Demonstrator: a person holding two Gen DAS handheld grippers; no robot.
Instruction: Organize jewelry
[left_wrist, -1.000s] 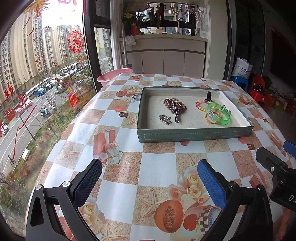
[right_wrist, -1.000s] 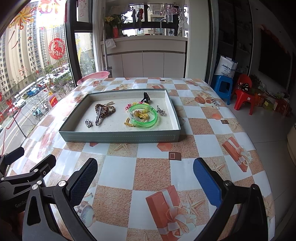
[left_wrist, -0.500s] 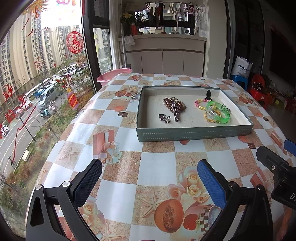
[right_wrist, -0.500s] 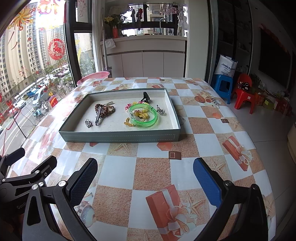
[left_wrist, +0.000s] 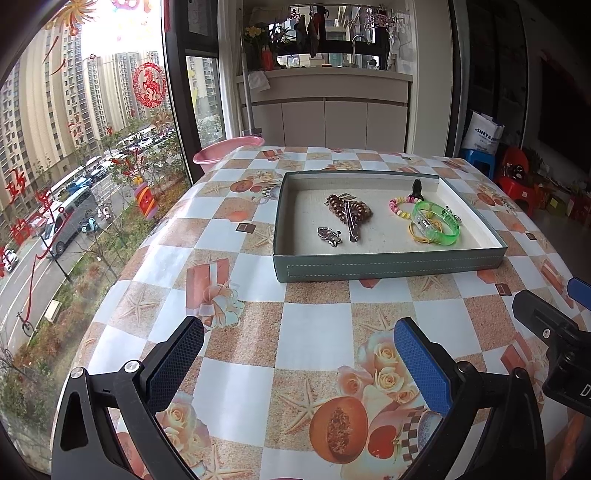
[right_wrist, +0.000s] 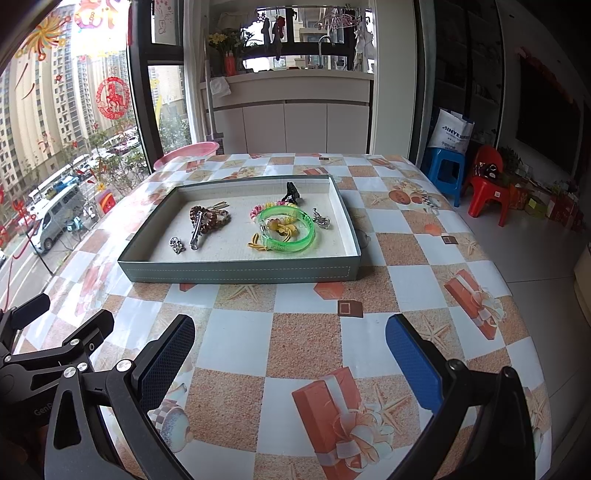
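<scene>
Daylight enters from the large window (left_wrist: 92, 155) at left, which is overexposed near its top in both views, so the sky reads as blank white. The glossy tablecloth (left_wrist: 317, 325) carries a pale sheen along its window-side edge. The tray (right_wrist: 240, 271) casts only a thin, soft shadow along its near wall, indicating diffuse light. The room at right falls into dimness, and the dark wall panel (right_wrist: 546, 122) shows little detail. Strong fisheye distortion bows the window frame and the table edges, and black vignetting fills the corners. Focus is sharp at centre, and the small items in the tray are resolved only coarsely.
</scene>
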